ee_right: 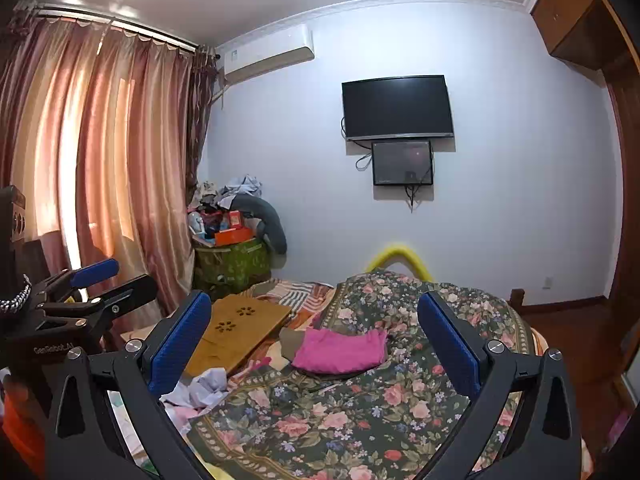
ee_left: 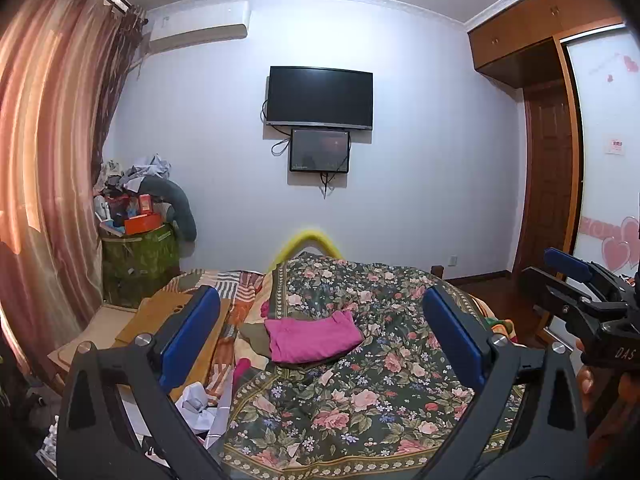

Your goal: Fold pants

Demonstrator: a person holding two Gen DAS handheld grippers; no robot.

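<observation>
On the green floral quilt (ee_left: 360, 392), past both tools, the pink folded cloth pants (ee_left: 314, 338) lie in a compact rectangle. I judge folding essentially done. My left gripper (ee_left: 320, 344) and right gripper (ee_right: 316, 346) hang wide open, empty.

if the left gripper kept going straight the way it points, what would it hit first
Probably the folded pink pants on the floral bedspread. The left gripper has open jaws that frame them, though depth is unclear.
</observation>
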